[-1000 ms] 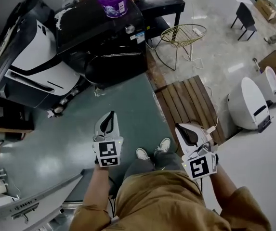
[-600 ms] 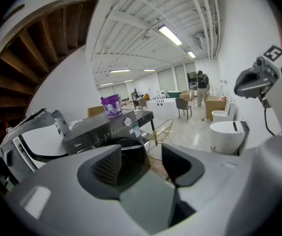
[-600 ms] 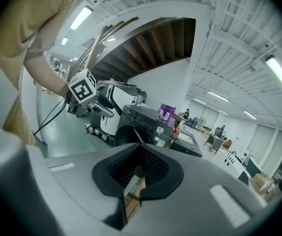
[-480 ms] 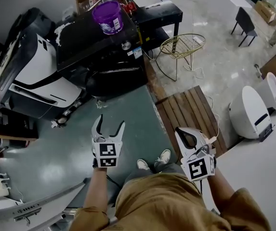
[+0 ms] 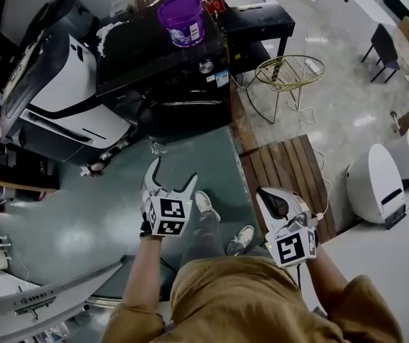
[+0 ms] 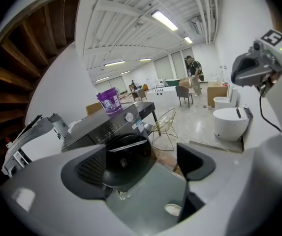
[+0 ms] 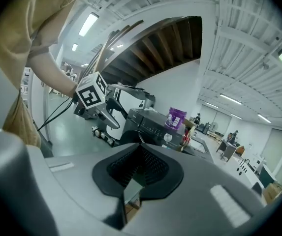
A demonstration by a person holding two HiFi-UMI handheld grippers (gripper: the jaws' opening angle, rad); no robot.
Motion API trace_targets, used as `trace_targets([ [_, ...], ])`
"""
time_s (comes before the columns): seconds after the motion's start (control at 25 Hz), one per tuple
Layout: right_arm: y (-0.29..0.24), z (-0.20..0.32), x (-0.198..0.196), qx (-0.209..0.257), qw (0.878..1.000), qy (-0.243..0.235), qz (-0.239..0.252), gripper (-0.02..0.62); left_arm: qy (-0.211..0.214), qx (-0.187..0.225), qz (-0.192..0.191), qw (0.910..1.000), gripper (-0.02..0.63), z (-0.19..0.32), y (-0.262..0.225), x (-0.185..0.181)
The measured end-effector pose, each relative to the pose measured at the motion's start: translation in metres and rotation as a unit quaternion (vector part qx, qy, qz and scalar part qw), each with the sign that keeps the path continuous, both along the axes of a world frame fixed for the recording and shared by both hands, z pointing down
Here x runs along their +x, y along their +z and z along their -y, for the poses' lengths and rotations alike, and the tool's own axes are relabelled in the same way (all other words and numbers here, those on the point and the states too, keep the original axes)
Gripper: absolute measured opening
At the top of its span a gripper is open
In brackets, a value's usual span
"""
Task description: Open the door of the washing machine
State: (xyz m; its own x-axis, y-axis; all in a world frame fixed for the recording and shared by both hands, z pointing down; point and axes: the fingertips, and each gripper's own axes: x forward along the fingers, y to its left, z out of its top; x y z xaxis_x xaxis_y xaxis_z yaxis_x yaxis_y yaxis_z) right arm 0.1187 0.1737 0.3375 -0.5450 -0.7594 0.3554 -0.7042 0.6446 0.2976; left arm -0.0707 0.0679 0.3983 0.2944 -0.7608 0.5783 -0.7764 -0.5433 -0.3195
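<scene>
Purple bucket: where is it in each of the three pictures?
Head view: purple bucket at top centre, on the washing machine.
Left gripper view: purple bucket left of centre, just above mid-height.
Right gripper view: purple bucket right of centre.
Shared landmark: the dark washing machine under it.

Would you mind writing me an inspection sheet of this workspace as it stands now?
Surface: green floor in front of the machine; wooden slatted platform to its right.
Job's things: dark washing machine, round door closed.
Clutter: purple bucket on the machine's top; wire stool beside it.
Grippers: left gripper jaws opening, nothing between them, short of the door; right gripper jaws together, empty.
Cables: white cable on the floor by the stool.
Surroundings: white-and-black machine to the left; white toilets and a chair to the right.
</scene>
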Motion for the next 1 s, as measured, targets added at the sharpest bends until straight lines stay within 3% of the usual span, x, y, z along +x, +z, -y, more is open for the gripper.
trace_targets([
  [0.28,0.002,0.068,-0.008,-0.008,0.999,0.025,-0.024,0.005,0.026,-0.021,-0.008,0.9994,0.477,0.070,0.031,0.000],
  [0.52,0.011,0.138,-0.039,-0.039,0.997,0.047,-0.051,0.005,0.092,-0.044,0.015,0.9947,0.477,0.147,0.073,0.002],
  [0.72,0.016,0.177,-0.053,-0.057,0.993,0.087,-0.050,0.005,0.154,-0.061,0.058,0.9845,0.476,0.202,0.118,0.012],
  [1.0,0.034,0.219,-0.034,-0.066,0.989,0.125,-0.039,0.005,0.204,-0.077,0.134,0.9666,0.476,0.268,0.170,0.046],
])
